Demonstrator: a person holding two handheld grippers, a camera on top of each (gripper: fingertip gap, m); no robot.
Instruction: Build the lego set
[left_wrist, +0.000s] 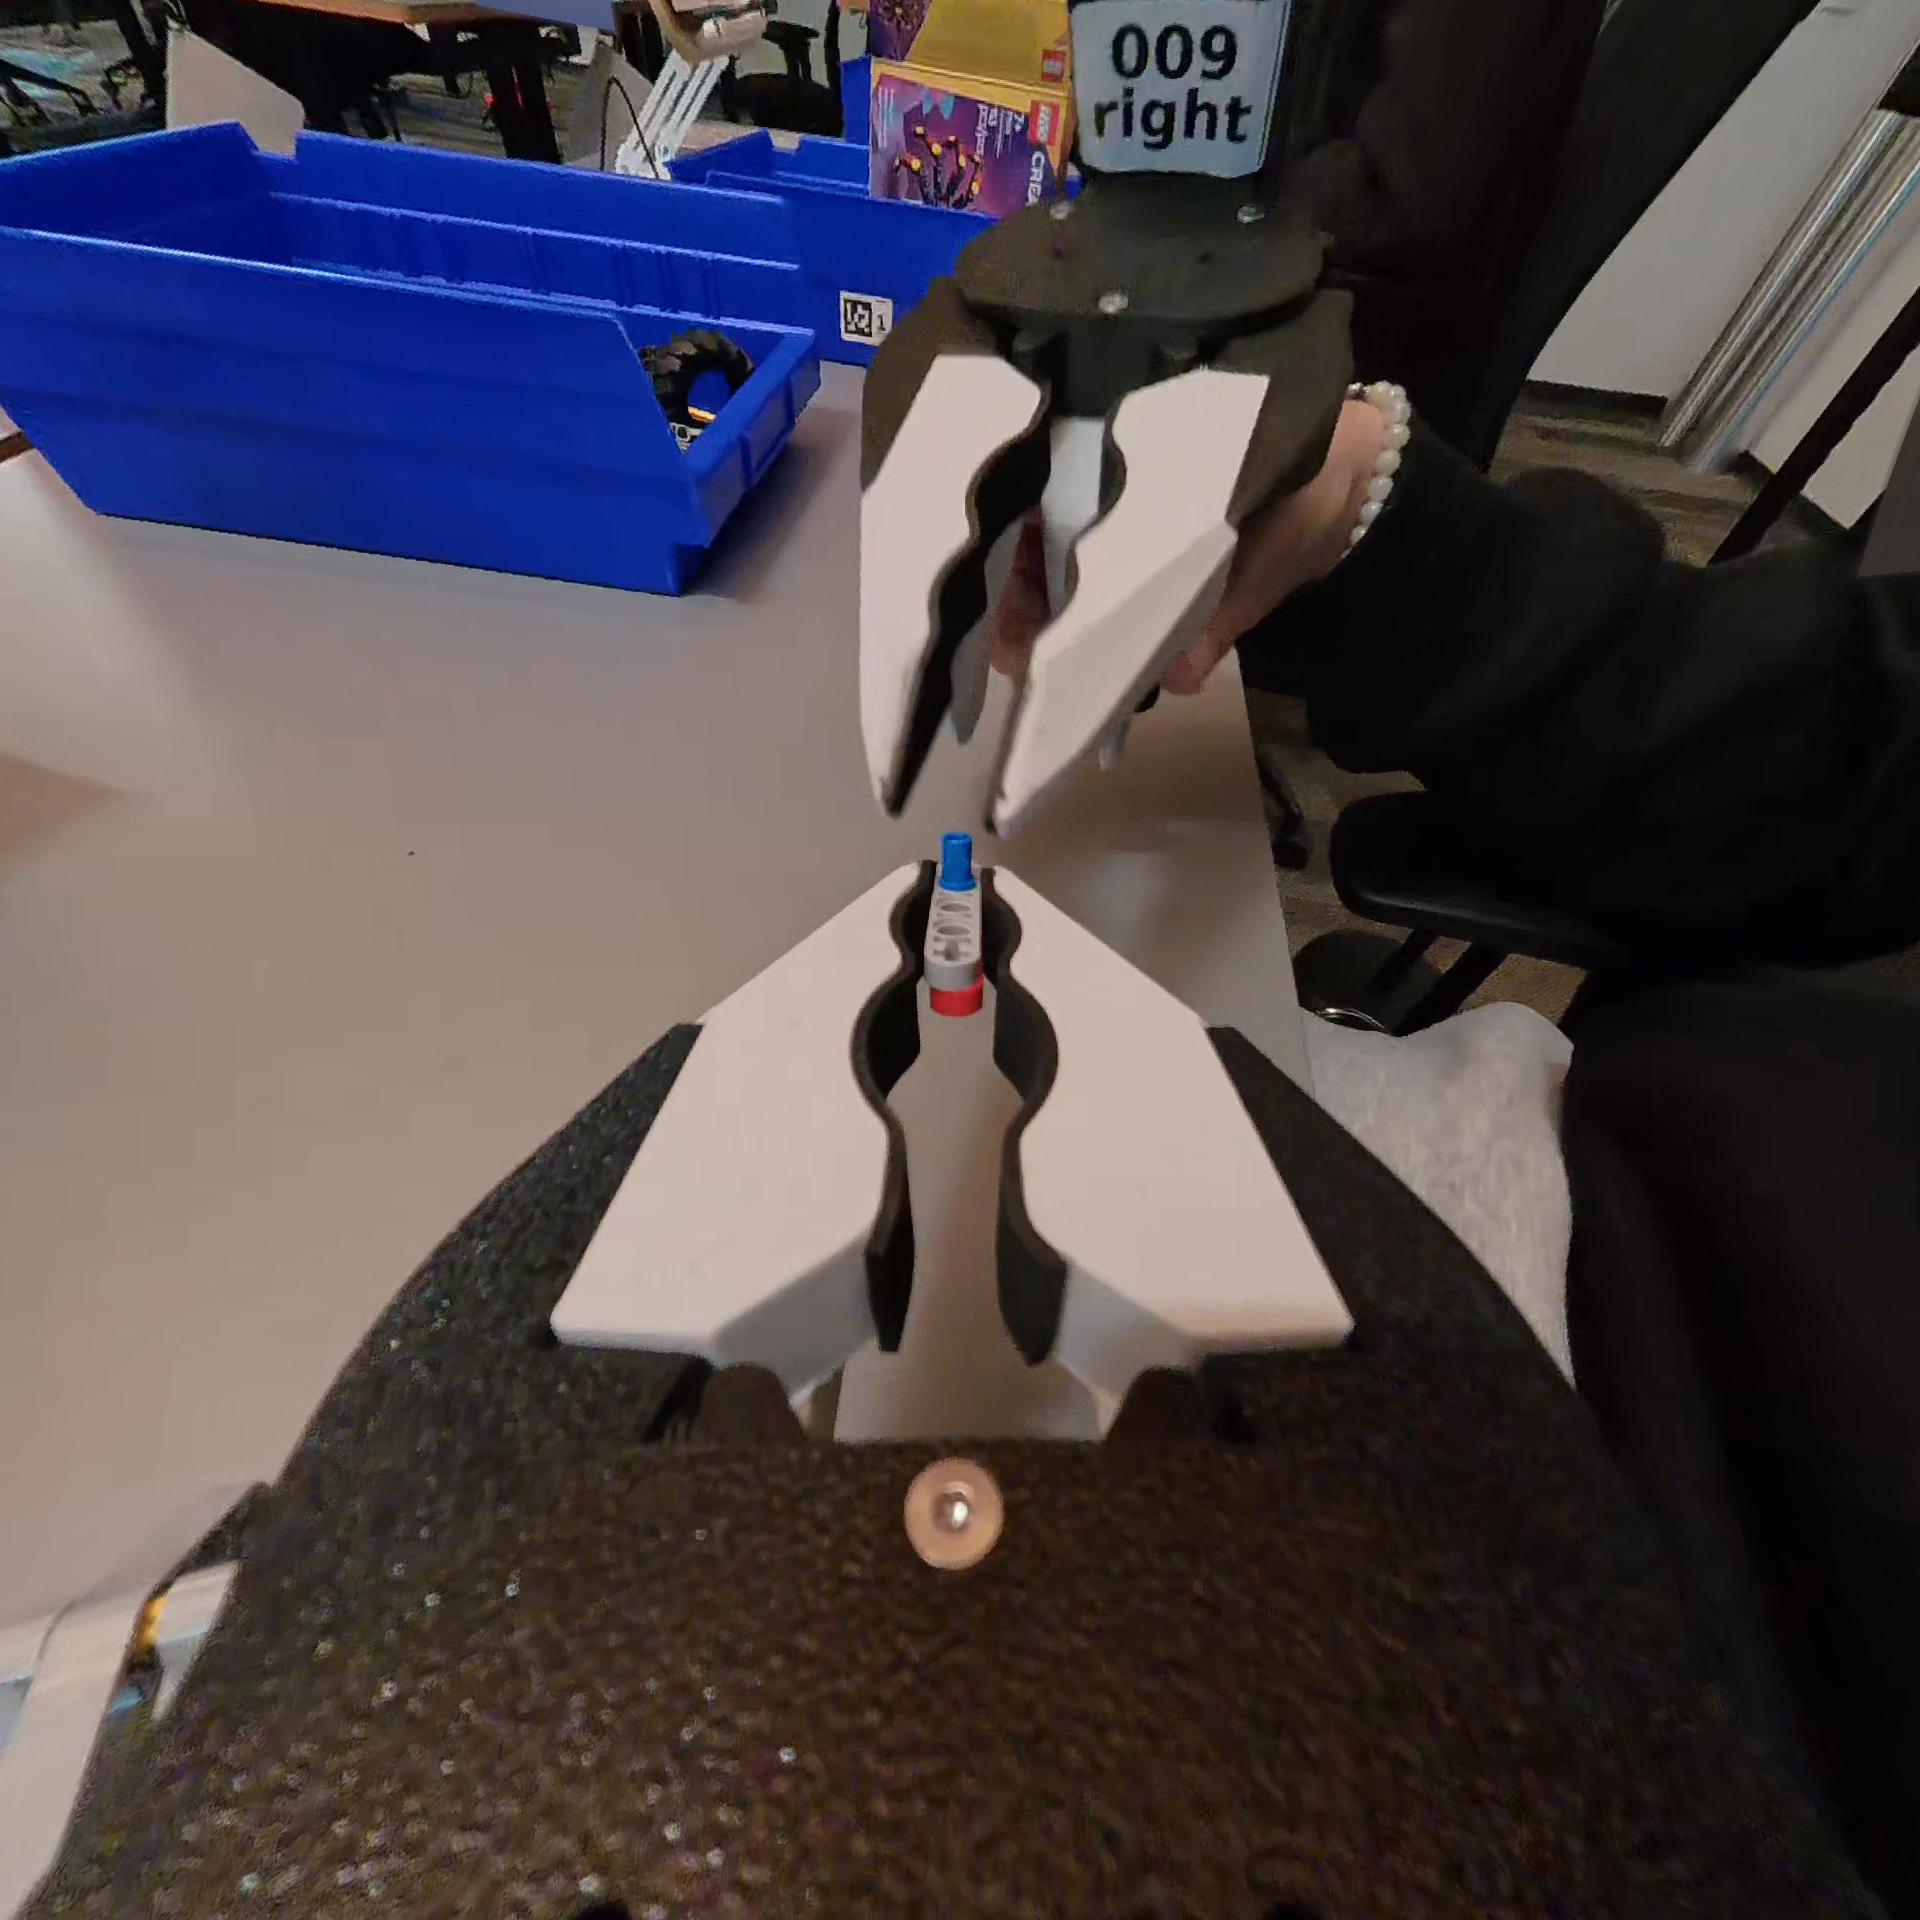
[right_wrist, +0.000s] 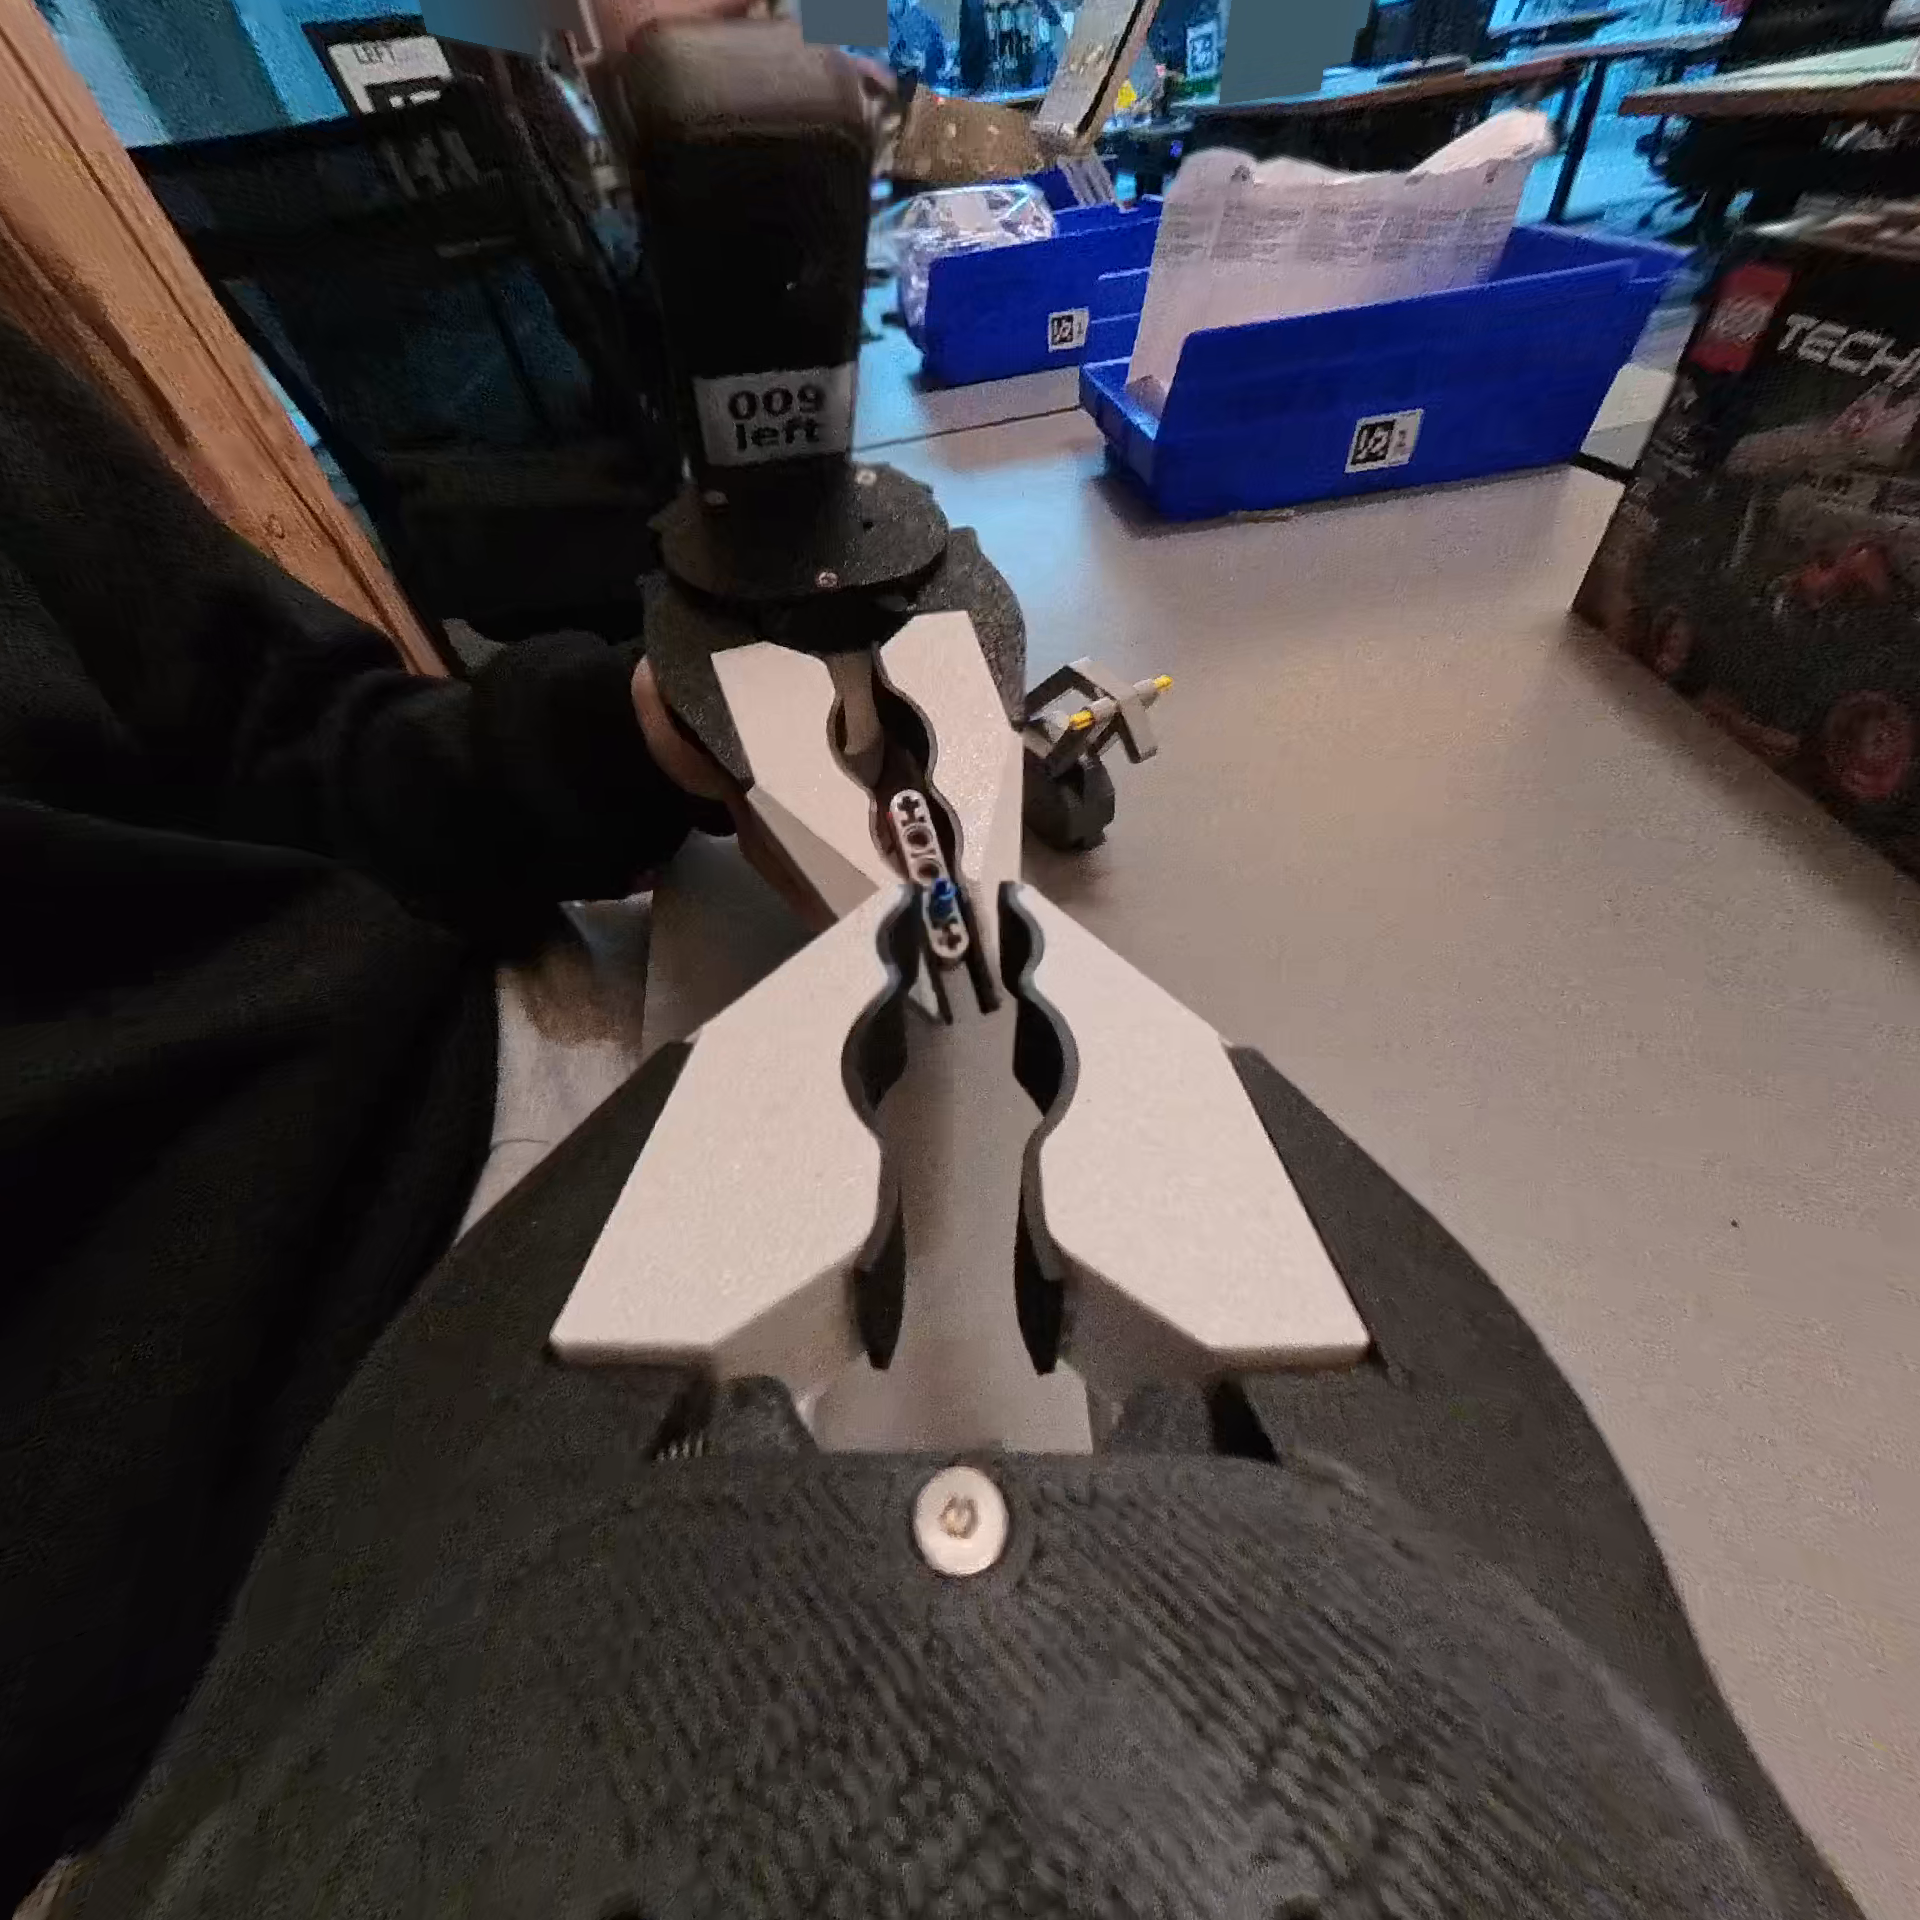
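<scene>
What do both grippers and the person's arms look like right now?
Both the left gripper and the right gripper have pale grey wedge fingers with wavy black inner pads on speckled black bases, each with a white label. Black sleeves; a pearl bracelet on the right wrist.

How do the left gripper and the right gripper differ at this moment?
The left gripper is shut on the grey beam, which carries a blue pin; the right gripper holds nothing and its fingers stand apart. The left points away from its camera, the right towards it. Both have white fingers and black bases.
</scene>
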